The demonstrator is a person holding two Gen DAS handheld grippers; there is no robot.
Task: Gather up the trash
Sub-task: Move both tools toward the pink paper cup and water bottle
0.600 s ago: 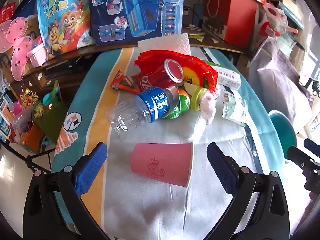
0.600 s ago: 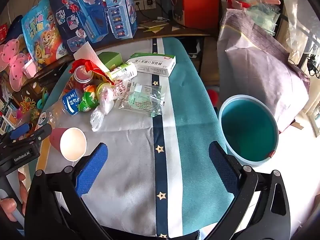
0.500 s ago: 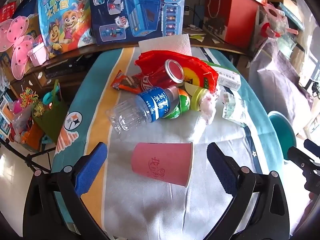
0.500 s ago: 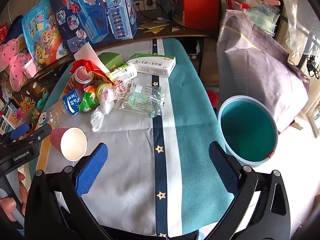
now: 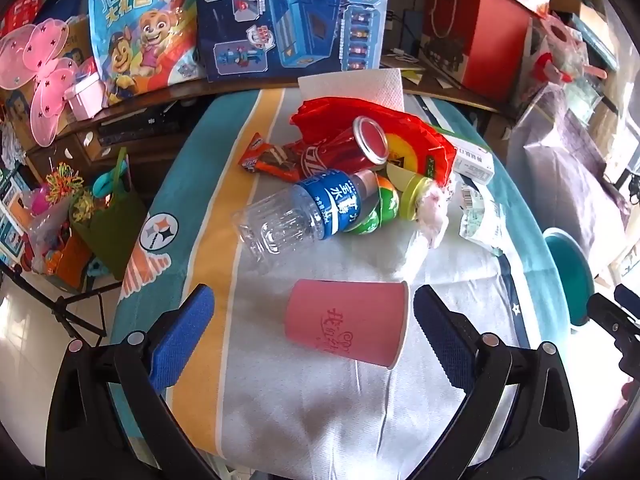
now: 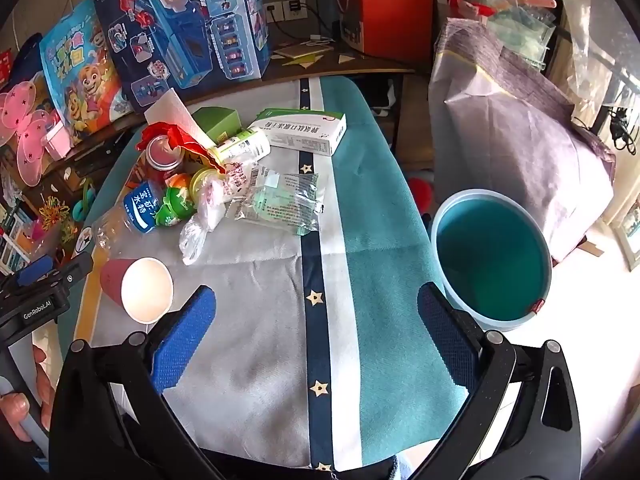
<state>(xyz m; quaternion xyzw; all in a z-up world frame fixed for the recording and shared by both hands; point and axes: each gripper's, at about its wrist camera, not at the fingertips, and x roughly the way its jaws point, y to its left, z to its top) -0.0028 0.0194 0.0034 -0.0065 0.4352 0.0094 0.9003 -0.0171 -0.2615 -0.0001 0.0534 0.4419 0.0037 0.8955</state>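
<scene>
Both grippers [image 5: 314, 328] [image 6: 316, 330] wide open, empty. Left lined up on cup [image 5: 347, 325], nearest of the pile. Bin [image 6: 491, 256] well right of cup, off table, for drops.

Hidden, cropped and unreadable parts of the trash pile

In the left wrist view the red soda can [image 5: 352, 152] lay half buried under the crumpled red wrapper [image 5: 404, 136], and the neck of the clear water bottle [image 5: 304, 212] was covered by the green container [image 5: 376, 210] beside it. The teal bin [image 5: 568, 276] showed only as a sliver past the desk [image 5: 304, 408] edge. The white medicine box [image 5: 474, 162] was mostly behind the wrapper. In the right wrist view the print on the clear foil packet [image 6: 280, 202] was too small to read, the pink paper cup [image 6: 136, 288] hid its own base, and the person's hand [image 6: 24, 400] was cut off at the frame's left edge.
</scene>
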